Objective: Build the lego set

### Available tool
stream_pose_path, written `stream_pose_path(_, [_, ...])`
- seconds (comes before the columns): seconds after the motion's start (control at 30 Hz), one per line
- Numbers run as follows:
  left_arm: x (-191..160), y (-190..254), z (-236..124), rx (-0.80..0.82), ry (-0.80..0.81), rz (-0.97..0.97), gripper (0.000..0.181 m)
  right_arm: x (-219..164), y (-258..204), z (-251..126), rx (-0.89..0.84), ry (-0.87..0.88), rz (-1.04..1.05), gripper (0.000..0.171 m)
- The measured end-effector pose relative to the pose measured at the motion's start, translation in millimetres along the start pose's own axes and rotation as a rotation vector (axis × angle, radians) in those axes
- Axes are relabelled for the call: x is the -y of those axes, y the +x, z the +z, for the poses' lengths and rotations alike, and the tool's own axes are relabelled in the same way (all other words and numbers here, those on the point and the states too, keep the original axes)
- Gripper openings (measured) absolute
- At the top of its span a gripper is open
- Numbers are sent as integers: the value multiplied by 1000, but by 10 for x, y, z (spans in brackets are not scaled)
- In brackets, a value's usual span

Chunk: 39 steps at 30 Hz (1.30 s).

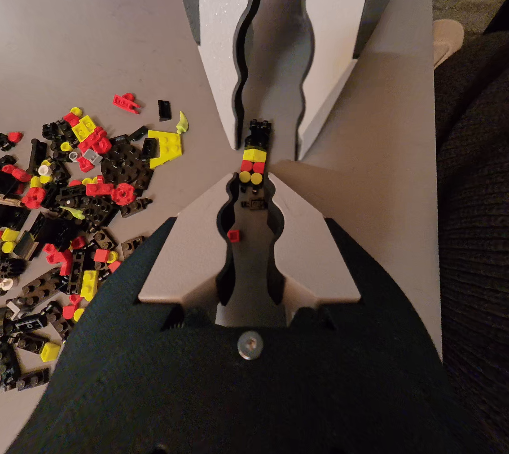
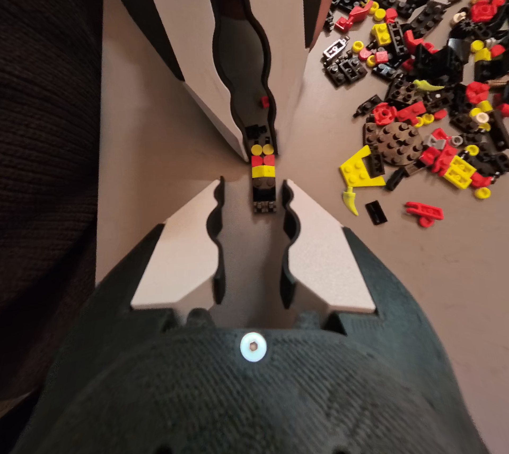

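- The table (image 1: 82, 27) carries everything, and we work near its edge, where both grippers can meet nose to nose over bare surface.
- The loose pile of bricks (image 1: 68, 206) lies off to the left of our left gripper — and, in the right wrist view, to the right of the right gripper — near enough to draw from, yet apart from the build.
- Our left gripper (image 1: 252, 179) is clamped on one end of the small assembly (image 1: 254, 162); its fingers press the black sides by the yellow round studs, which we judge is to brace the piece.
- Our right gripper (image 2: 253, 184) faces it with its fingers apart, either side of the assembly's other black end without touching it — placed, we judge, either to take hold there or to have room to add a part.
- The assembly lies straight between the two grippers, a narrow black strip with yellow, red and yellow bands across its middle.
- A small red brick (image 1: 234, 236) sits on the table between our left gripper's fingers, behind the assembly.
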State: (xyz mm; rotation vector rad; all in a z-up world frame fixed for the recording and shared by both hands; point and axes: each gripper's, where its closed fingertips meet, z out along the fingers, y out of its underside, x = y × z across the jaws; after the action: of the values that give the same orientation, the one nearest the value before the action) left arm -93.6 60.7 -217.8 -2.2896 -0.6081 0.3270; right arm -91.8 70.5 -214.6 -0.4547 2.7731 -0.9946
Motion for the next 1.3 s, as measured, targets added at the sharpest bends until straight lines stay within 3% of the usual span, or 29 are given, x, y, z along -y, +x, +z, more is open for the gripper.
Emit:
stream_pose_path(0.17, [0,0,0,6,0,7,17,14,55,-88,-60,13,-17,47])
stream_pose_path(0.4, [-2,1,-1,9,0,11,17,203,135,-310,-119,139,-1,0])
stream_pose_path(0.53, [-3,0,0,9,0,12,17,230,121,-261,-111,143,-3,0])
stream_pose_path(0.63, [-4,2,0,7,-1,10,17,48,85,-117,-79,34,8,0])
stream_pose_path(0.9, [-5,3,-3,8,-1,11,17,212,78,-188,-100,109,-10,0])
stream_pose_path(1.07, [-6,1,-1,8,-1,11,17,100,75,-107,-91,35,-7,0])
stream_pose_path(1.3, [-6,3,-1,7,-2,9,17,113,93,-160,-90,72,7,0])
